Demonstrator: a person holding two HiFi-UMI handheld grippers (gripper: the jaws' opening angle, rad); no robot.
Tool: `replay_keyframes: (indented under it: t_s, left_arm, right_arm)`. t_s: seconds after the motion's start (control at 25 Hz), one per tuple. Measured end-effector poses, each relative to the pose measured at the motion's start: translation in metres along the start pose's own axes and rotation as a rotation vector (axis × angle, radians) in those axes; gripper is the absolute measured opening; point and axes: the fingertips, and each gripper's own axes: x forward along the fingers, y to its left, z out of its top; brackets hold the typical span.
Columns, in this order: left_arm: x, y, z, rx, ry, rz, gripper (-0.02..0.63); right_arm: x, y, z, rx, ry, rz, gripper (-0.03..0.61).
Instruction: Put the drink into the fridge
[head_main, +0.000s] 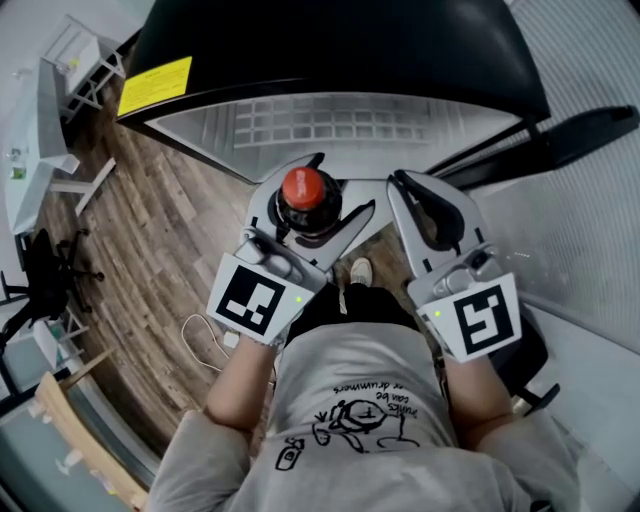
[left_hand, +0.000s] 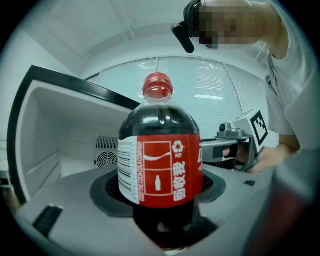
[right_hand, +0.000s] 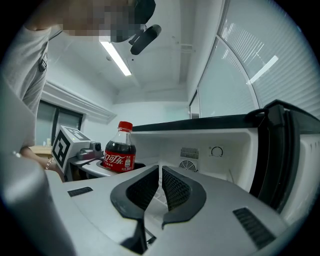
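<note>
A dark cola bottle (head_main: 303, 196) with a red cap and red label stands upright between the jaws of my left gripper (head_main: 312, 215), which is shut on it. Seen from the left gripper view, the bottle (left_hand: 161, 165) fills the middle, its body pressed between the two pads. The small black fridge (head_main: 330, 60) stands open just ahead of both grippers, its white inside (left_hand: 70, 130) visible behind the bottle. My right gripper (head_main: 432, 208) is to the right of the bottle with its jaws together and nothing in them. From the right gripper view the bottle (right_hand: 120, 152) shows at the left.
The open fridge door (head_main: 560, 140) juts out at the right, close to my right gripper. A fan grille (right_hand: 189, 165) and a dial (right_hand: 216, 151) sit on the fridge's back wall. A white cable (head_main: 205, 345) lies on the wood floor. Desks and a chair (head_main: 45, 265) stand at the left.
</note>
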Motion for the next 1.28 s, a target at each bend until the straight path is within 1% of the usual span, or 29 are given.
replay_keyframes:
  t_s: [0.12,0.36,0.68,0.96,1.12,1.28]
  left_arm:
    - [0.005,0.006,-0.007,-0.002,0.005,0.009,0.304]
    - [0.018,0.025,-0.015,0.020,-0.005,0.019,0.305]
    - [0.032,0.047,-0.021,0.035,-0.028,0.039,0.304]
    - [0.052,0.071,-0.025,0.037,-0.044,0.057,0.304]
    - [0.056,0.076,-0.032,0.038,-0.048,0.045,0.304]
    - [0.059,0.083,-0.030,0.055,-0.055,0.051,0.304]
  right_arm:
    - [0.005,-0.007,-0.006,-0.007,0.002,-0.004,0.044]
    - [0.019,-0.017,-0.020,-0.012,0.004,-0.017,0.044]
    - [0.043,-0.033,-0.024,-0.014,-0.020,-0.037,0.044]
    - [0.068,-0.052,-0.039,-0.017,-0.002,-0.043,0.044]
    - [0.072,-0.052,-0.049,-0.003,0.003,-0.043,0.044]
    - [0.077,-0.052,-0.047,-0.011,0.002,-0.043,0.044]
